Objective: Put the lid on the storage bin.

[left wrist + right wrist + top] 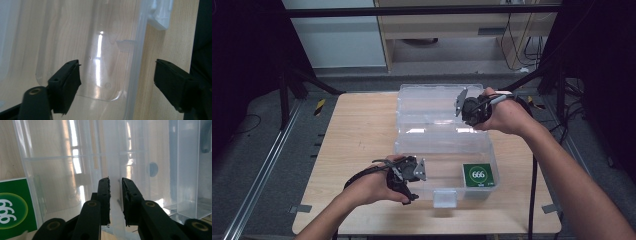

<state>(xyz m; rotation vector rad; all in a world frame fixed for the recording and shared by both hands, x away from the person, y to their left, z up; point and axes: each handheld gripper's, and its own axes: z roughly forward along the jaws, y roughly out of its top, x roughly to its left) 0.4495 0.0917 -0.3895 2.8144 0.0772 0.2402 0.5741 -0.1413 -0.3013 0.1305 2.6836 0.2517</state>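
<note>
Near edge: left gripper [412, 172] jaws wide, straddling the front wall of the clear plastic box [409, 148], gripping nothing. Green "666" packet [477, 175] lies flat in the box's front right corner. Farther back: right gripper [468, 109] jaws narrow, pinched on the open lid's [432, 102] edge (thin clear wall between the pads in its own view). Likely closing the lid: brace the base first, then swing the lid slowly, keeping the pinch square so it doesn't slip.
</note>
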